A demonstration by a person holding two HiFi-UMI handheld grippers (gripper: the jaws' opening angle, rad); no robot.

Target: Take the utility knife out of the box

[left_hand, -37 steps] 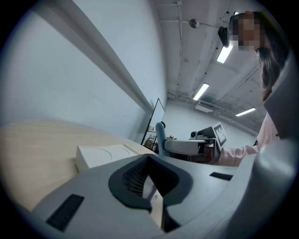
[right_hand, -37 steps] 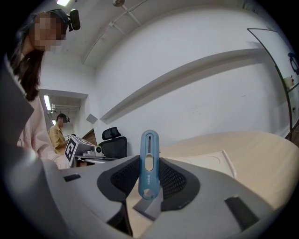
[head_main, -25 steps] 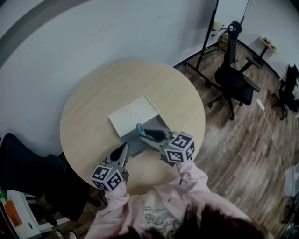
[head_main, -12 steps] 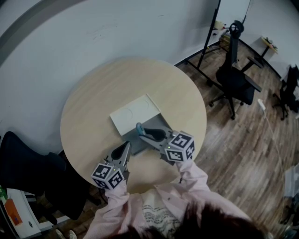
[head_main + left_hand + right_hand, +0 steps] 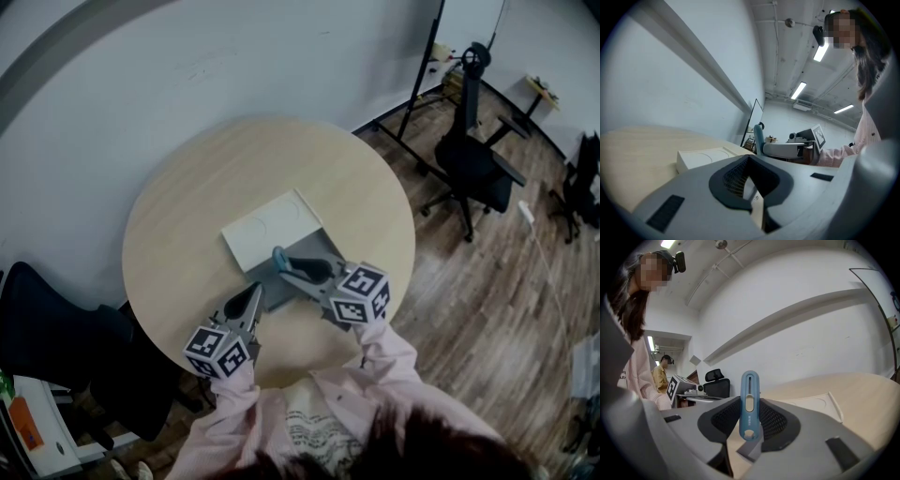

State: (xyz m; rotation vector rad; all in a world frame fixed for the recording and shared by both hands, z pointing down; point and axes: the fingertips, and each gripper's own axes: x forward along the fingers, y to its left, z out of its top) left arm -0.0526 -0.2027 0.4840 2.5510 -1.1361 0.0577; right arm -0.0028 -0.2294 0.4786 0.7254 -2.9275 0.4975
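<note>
A blue utility knife (image 5: 749, 404) stands upright between the pads of my right gripper (image 5: 750, 422), which is shut on it. In the head view that gripper (image 5: 291, 270) holds the knife (image 5: 278, 259) just above the open grey box (image 5: 319, 246). The box's white lid (image 5: 267, 230) lies against the box's far side. My left gripper (image 5: 253, 298) has its tips at the box's near left corner. In the left gripper view a thin pale strip, apparently the box's wall (image 5: 753, 199), sits pinched between the jaws of the left gripper (image 5: 752, 187). The white lid (image 5: 701, 157) lies beyond them.
Everything rests on a round wooden table (image 5: 187, 206) close to a white wall. A black office chair (image 5: 469, 159) and a stand's pole (image 5: 417, 75) are on the wooden floor to the right. Another black chair (image 5: 47, 337) stands at the left.
</note>
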